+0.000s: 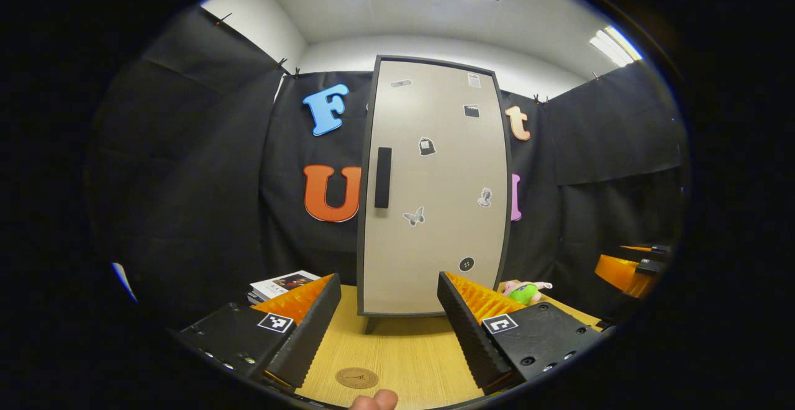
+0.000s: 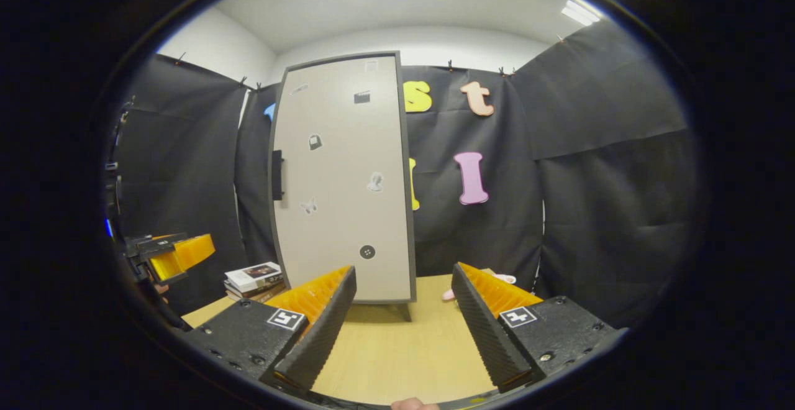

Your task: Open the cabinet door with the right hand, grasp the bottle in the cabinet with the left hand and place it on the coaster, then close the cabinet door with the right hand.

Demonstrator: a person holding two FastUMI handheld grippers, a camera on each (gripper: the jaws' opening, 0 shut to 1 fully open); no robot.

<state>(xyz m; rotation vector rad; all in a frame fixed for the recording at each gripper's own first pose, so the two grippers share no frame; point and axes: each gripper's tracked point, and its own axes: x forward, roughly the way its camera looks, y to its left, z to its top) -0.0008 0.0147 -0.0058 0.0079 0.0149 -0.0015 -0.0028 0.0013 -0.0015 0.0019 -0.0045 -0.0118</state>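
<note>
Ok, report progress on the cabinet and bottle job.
Nothing looks done: the cabinet door is shut, its black handle untouched, and the coaster on the wooden table is bare. In hand: both the left gripper and right gripper hang open, facing the cabinet, gripping nothing. Left: open the door, move the bottle to the coaster, close the door.

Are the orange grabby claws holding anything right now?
No, nothing is held. The left gripper and the right gripper are both open, with only bare table between their fingers. The cabinet door is shut and its handle untouched.
</note>
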